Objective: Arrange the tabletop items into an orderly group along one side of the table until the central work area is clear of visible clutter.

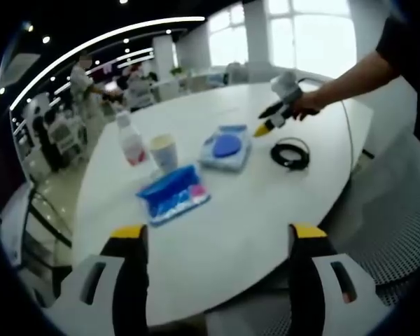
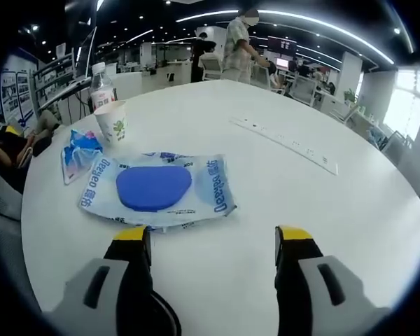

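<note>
Your right gripper (image 2: pixel 211 238) hangs with its jaws spread and empty just short of the wet-wipes pack (image 2: pixel 157 190), which lies flat in the middle of the table (image 2: pixel 322 210), and your left gripper (image 1: pixel 218 234) waits just as wide and empty over the near edge. That pack looks soft and slick, so a shallow pinch may slide off or shove it into the paper cup (image 2: pixel 113 120) and bottle (image 2: pixel 101 85) standing near the far edge, tipping them

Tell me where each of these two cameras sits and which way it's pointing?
Left gripper view: rides the left gripper, jaws apart, off the table's edge; sees the right gripper in the person's hand.
Right gripper view: rides the right gripper, jaws apart, low over the table, facing the wipes pack.
Shared: wipes pack, paper cup, bottle.
</note>
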### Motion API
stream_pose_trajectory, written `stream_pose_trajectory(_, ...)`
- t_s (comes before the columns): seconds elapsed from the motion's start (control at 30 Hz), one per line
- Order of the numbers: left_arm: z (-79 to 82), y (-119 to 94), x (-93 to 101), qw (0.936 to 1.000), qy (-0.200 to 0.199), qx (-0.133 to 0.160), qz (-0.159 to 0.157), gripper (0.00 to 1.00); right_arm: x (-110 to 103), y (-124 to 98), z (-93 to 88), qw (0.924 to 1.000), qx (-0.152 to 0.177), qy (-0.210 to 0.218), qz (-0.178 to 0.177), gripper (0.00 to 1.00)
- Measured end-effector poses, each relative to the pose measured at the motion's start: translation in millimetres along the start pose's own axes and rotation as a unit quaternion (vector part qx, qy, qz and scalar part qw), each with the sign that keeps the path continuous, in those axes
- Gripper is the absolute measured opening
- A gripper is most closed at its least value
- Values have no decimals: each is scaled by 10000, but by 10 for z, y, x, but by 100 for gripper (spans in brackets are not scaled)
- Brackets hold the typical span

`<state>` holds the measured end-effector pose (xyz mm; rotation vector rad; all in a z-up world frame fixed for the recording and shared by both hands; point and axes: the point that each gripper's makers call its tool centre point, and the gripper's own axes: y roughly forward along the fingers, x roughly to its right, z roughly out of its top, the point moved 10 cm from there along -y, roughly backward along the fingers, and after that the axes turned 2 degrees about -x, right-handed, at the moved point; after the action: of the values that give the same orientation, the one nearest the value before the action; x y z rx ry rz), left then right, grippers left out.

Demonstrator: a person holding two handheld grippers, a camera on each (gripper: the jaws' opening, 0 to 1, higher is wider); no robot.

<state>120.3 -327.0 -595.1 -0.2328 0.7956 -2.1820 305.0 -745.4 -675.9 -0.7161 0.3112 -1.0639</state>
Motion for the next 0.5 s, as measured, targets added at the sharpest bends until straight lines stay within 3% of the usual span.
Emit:
stream_pose_trajectory(0.3,36,-18,-12,9994,-189,286,3,83,100,103,3,9994,-41,298,-146,62)
stream_pose_trajectory(0.5,29,-8,-5,9996,-177,205,11,82,133,152,72,9985,18,489,-232,52)
